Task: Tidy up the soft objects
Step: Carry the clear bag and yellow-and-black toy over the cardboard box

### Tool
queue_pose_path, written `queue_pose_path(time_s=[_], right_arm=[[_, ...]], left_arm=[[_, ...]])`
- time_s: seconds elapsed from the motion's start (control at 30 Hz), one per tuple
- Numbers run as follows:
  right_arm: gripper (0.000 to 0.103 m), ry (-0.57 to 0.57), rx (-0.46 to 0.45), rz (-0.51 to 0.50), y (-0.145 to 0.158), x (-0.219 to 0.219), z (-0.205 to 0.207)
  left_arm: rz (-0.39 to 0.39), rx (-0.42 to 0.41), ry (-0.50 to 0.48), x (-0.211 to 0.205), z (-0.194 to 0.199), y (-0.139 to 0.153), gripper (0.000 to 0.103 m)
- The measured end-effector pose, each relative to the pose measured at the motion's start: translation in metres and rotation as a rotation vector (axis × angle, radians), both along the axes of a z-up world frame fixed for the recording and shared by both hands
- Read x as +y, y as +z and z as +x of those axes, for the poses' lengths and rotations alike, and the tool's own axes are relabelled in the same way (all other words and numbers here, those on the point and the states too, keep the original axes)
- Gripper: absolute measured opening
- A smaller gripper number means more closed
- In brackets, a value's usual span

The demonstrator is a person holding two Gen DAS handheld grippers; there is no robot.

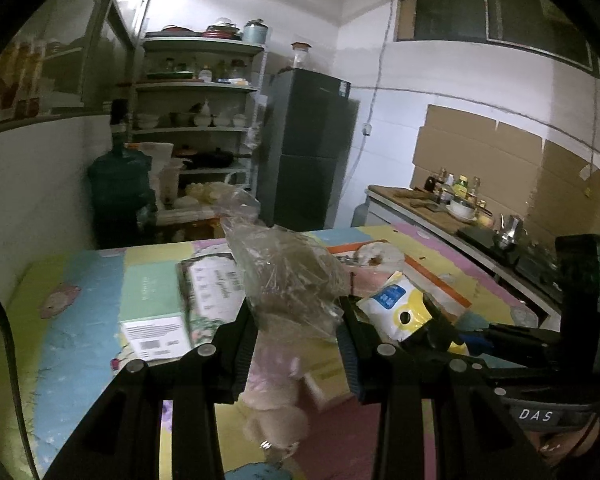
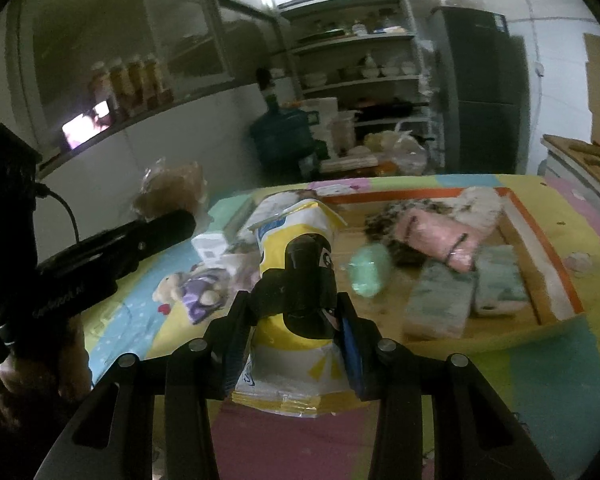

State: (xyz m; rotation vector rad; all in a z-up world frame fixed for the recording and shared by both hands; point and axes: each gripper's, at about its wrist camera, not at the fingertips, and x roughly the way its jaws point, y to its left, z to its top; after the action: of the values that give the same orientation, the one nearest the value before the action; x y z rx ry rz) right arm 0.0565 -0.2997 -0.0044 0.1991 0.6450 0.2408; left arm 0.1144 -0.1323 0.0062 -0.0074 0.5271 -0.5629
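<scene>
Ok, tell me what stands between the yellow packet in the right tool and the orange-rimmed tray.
Nothing visible blocks the way: the yellow packet, clamped in the right tool, sits just left of the tray. Inside, a green roll and two grey-green packs fill its near side.

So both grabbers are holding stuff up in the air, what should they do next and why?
Probably carry the yellow and white pack, clamped in the right gripper, over to the orange-edged tray and lower it in. The tray already holds the pink pouch and other soft things, with bare room at its near side. The left gripper can follow with its clear plastic bag.
</scene>
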Motion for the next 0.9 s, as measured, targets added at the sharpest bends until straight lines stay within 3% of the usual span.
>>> queue_pose_path(time_s=[0.9], right_arm=[[0.043, -0.165, -0.016, 0.055, -0.008, -0.102, 0.002]], left_arm=[[0.036, 0.051, -0.085, -0.095, 0.033, -0.015, 0.039]])
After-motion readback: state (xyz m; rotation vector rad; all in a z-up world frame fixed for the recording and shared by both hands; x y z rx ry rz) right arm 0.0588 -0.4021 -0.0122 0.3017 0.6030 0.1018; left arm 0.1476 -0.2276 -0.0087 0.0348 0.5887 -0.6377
